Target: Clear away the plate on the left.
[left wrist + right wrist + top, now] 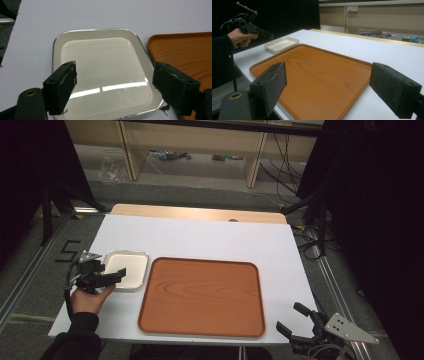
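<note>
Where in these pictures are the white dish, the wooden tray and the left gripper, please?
white dish (105, 72): left gripper view, its glossy floor.
wooden tray (202, 295): high view, bare middle of its floor.
left gripper (119, 274): high view, between its fingertips.

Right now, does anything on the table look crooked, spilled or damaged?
Nothing stands out. The white dish sits flat and empty beside the wooden tray, apart from it; the tray is bare and square to the table. The left tool hovers open over the dish's near edge.
</note>
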Action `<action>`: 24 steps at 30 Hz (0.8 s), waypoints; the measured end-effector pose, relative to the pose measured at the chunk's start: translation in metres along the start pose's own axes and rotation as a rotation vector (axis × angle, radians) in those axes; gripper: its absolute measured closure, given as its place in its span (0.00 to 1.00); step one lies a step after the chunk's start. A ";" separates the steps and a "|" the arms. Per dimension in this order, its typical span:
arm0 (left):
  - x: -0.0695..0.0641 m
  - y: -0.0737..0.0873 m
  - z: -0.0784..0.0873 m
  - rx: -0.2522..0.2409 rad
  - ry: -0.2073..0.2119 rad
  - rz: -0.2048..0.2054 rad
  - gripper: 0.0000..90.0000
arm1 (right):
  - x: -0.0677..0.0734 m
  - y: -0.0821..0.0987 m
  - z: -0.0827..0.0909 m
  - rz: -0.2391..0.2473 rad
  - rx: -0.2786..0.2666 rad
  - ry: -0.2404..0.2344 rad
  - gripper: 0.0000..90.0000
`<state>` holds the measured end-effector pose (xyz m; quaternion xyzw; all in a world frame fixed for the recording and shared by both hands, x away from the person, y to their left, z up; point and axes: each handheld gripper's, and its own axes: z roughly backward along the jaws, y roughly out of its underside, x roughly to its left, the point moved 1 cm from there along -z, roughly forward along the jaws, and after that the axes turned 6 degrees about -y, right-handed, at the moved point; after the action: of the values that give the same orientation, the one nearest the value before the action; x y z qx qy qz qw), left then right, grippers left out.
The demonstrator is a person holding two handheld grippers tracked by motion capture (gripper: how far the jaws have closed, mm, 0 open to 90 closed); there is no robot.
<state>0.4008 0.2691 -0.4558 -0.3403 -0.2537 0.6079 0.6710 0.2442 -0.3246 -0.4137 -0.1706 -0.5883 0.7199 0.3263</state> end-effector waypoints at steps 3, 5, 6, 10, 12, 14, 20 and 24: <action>0.005 -0.001 -0.004 0.015 -0.015 -0.008 0.22 | 0.000 0.000 0.000 0.002 0.000 -0.001 0.17; 0.010 -0.002 -0.007 0.033 -0.024 -0.009 0.22 | 0.000 0.000 -0.001 0.007 -0.020 0.003 0.17; 0.015 -0.003 -0.011 0.034 -0.030 0.015 0.22 | -0.001 0.000 0.000 0.020 -0.008 0.001 0.17; 0.027 -0.005 -0.018 0.053 -0.048 0.046 0.24 | 0.000 0.000 0.000 0.003 -0.001 -0.004 0.17; 0.030 -0.005 -0.020 0.051 -0.055 0.054 0.25 | 0.000 0.000 -0.001 0.007 -0.017 0.003 0.17; 0.038 -0.005 -0.024 0.066 -0.066 0.069 0.28 | -0.002 0.000 -0.001 0.021 -0.027 0.006 0.17; 0.047 -0.005 -0.032 0.087 -0.090 0.098 0.32 | -0.001 0.001 -0.002 0.007 -0.022 -0.029 0.17; 0.050 -0.004 -0.038 0.103 -0.094 0.093 0.37 | 0.000 0.000 0.000 0.000 0.004 -0.014 0.17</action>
<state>0.4385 0.3133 -0.4806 -0.2877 -0.2372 0.6660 0.6461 0.2442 -0.3249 -0.4140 -0.1650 -0.5892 0.7223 0.3222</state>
